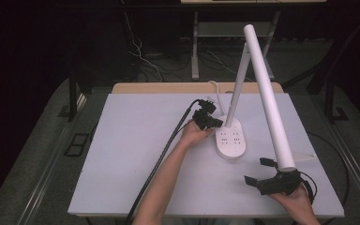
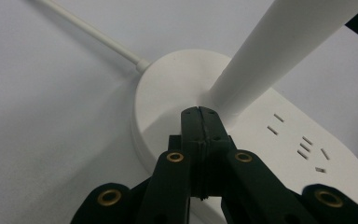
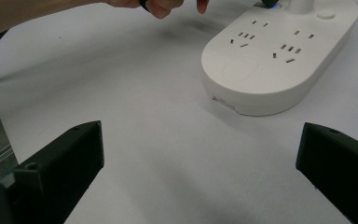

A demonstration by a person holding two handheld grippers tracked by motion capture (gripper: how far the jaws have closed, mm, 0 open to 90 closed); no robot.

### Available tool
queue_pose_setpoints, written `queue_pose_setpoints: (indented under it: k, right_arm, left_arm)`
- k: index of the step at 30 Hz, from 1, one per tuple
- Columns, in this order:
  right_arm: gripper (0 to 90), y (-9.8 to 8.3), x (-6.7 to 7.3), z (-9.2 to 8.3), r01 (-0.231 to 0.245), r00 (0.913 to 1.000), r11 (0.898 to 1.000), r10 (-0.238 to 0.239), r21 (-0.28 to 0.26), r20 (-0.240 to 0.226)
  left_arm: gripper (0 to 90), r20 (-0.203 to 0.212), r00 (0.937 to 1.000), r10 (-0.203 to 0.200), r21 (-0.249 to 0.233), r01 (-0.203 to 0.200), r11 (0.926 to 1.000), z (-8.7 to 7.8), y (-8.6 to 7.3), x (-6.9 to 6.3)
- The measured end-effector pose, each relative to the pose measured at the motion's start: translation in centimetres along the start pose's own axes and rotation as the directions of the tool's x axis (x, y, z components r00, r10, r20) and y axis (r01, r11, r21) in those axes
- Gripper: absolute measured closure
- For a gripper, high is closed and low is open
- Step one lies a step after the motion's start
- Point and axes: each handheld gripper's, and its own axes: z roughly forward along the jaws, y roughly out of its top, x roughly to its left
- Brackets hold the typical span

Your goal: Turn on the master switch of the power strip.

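While my left gripper (image 1: 215,123) presses its closed tips on the lamp base (image 1: 230,138) mid-frame, that forearm angles up. My right gripper (image 1: 258,171) rests wide open, lower right.

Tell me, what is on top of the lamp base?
On the lamp base stand the white stem, socket slots and a round button. The shut left gripper touches the base beside the stem; what its tips cover is hidden.

- The high view looks forward and down over the whole white table (image 1: 136,154).
- The left gripper view sits very close to the lamp base (image 2: 168,84).
- The right gripper view looks low across the table toward that lamp base (image 3: 279,65), which all views share.
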Motion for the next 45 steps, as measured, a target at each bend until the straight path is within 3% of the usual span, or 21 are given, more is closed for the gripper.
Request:
queue_pose_setpoints:
  k: [6,8,18,26,32,41,45]
  right_arm:
    - [0.3,0.0,0.1,0.0,-0.002,1.0,1.0,0.002,0.001,-0.001]
    - [0.3,0.0,0.0,0.0,0.0,1.0,1.0,0.0,0.0,0.0]
    - [0.3,-0.1,-0.1,0.1,-0.002,1.0,1.0,0.002,0.006,-0.004]
    - [0.3,-0.1,-0.2,0.1,-0.003,1.0,1.0,0.003,0.003,0.0]
    - [0.3,-0.1,-0.3,0.0,-0.007,1.0,1.0,0.007,0.002,0.001]
    - [0.3,-0.1,-0.3,0.0,-0.004,1.0,1.0,0.004,-0.001,0.002]
    - [0.3,-0.1,-0.3,0.0,-0.002,1.0,1.0,0.002,0.0,0.001]
  left_arm:
    - [90.0,-0.018,0.9998,0.004,0.037,-0.003,0.9993,0.1,0.4,-0.2]
    - [90.0,-0.009,0.9998,-0.016,0.016,0.016,0.9997,0.1,0.2,-0.1]
    - [89.8,-0.021,0.9997,-0.013,-0.037,0.012,0.9992,-0.7,-0.3,-0.1]
    - [89.5,0.003,0.9999,0.015,-0.088,-0.015,0.996,-2.6,-0.3,-0.1]
    - [87.6,-0.007,0.9967,0.08,-0.108,-0.081,0.9909,-4.5,-0.3,-0.2]
    - [86.1,-0.014,0.9974,0.07,-0.16,-0.071,0.9845,-7.5,-0.6,0.1]
    - [76.6,0.009,0.9996,0.028,-0.202,-0.026,0.979,-8.7,-0.9,0.3]
